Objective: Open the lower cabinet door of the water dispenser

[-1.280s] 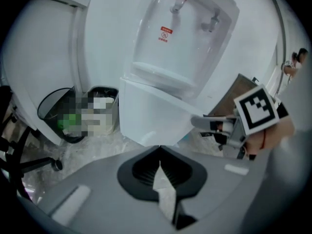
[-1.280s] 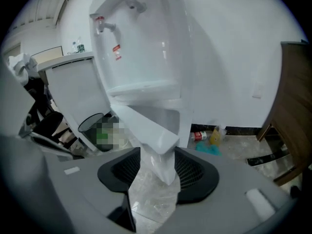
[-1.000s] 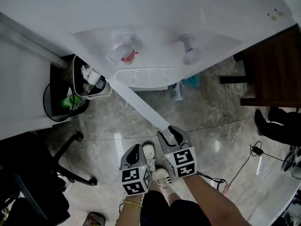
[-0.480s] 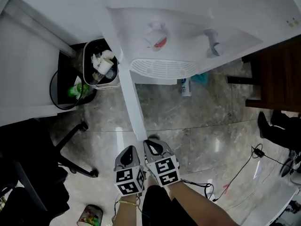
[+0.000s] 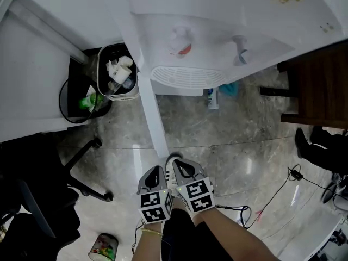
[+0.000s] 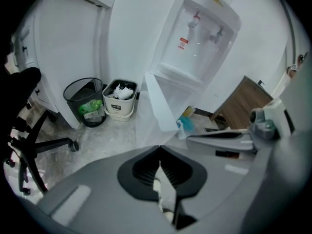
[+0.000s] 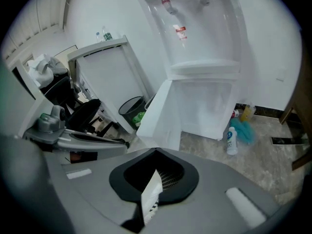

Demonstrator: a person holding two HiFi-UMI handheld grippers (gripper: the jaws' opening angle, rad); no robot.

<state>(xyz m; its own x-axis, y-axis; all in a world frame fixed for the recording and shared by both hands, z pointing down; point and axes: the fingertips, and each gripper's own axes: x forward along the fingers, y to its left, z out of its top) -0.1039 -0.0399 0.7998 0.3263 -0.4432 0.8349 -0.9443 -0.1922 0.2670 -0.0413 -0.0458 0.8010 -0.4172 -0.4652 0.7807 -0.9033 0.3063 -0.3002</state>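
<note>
The white water dispenser (image 5: 217, 15) stands at the top of the head view. Its lower cabinet door (image 5: 149, 107) is swung out wide and shows edge-on as a long white strip. My right gripper (image 5: 176, 163) hangs just below the door's free end, shut, with nothing between its jaws. Close at its left is my left gripper (image 5: 157, 170), also shut and empty. In the right gripper view the door (image 7: 158, 113) stands ahead of the shut gripper (image 7: 156, 150), beside the open cabinet (image 7: 209, 106). The left gripper view shows the door (image 6: 158, 104) beyond the shut gripper (image 6: 159, 147).
A white waste bin (image 5: 117, 78) and a black mesh bin (image 5: 81, 99) stand left of the door. A small bottle (image 5: 211, 98) sits under the dispenser. An office chair (image 5: 49, 189) is at the left, dark wooden furniture (image 5: 318, 86) at the right, a cable (image 5: 283, 192) on the floor.
The door has swung further out, from a slant to nearly straight toward me. My right gripper came off the door's end, shut, and moved left beside the left gripper.
</note>
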